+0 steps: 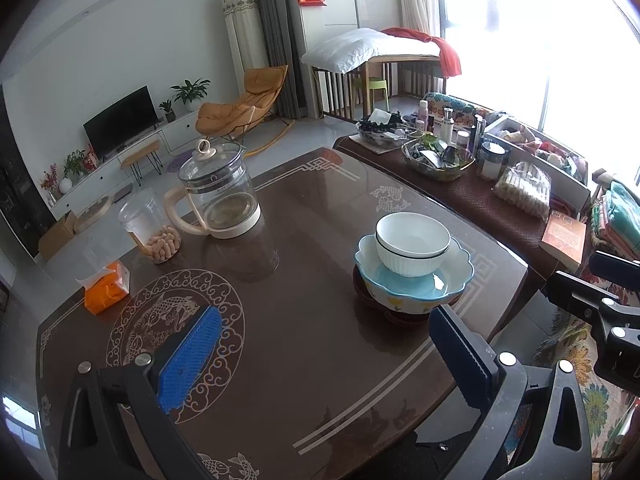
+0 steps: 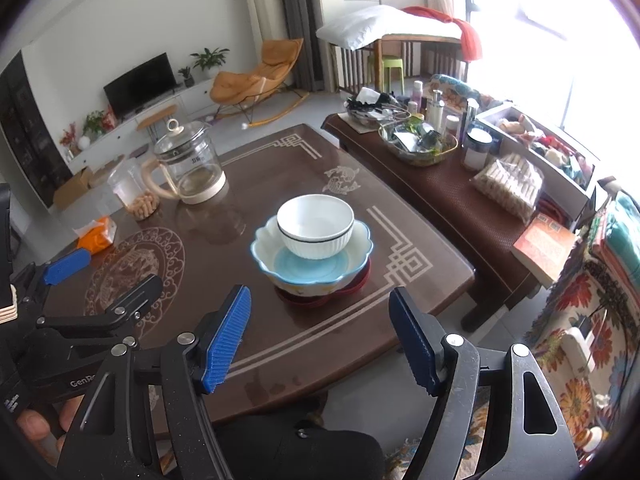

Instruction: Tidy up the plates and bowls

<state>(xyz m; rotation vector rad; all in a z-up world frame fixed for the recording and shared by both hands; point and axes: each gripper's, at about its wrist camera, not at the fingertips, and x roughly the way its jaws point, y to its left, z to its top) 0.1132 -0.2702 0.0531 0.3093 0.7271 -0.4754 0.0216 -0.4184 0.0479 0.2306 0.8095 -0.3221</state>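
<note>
A white ribbed bowl [image 1: 412, 244] [image 2: 316, 226] sits inside a scalloped bowl with a light blue inside [image 1: 416, 284] [image 2: 312, 268]. That bowl rests on a dark red plate [image 1: 368, 304] [image 2: 356, 284] on the brown table [image 1: 304, 360] [image 2: 280, 340]. My left gripper [image 1: 324, 356] is open and empty, held above the table's near side, left of the stack. My right gripper [image 2: 320, 340] is open and empty, just short of the stack above the table's front edge. The left gripper also shows at the left of the right wrist view [image 2: 68, 268].
A glass kettle [image 1: 216, 192] [image 2: 188, 168], a jar of snacks [image 1: 152, 224] [image 2: 134, 192] and an orange tissue pack [image 1: 106, 288] [image 2: 98, 232] stand at the table's far left. A cluttered side bench [image 1: 460, 184] [image 2: 452, 184] lies to the right.
</note>
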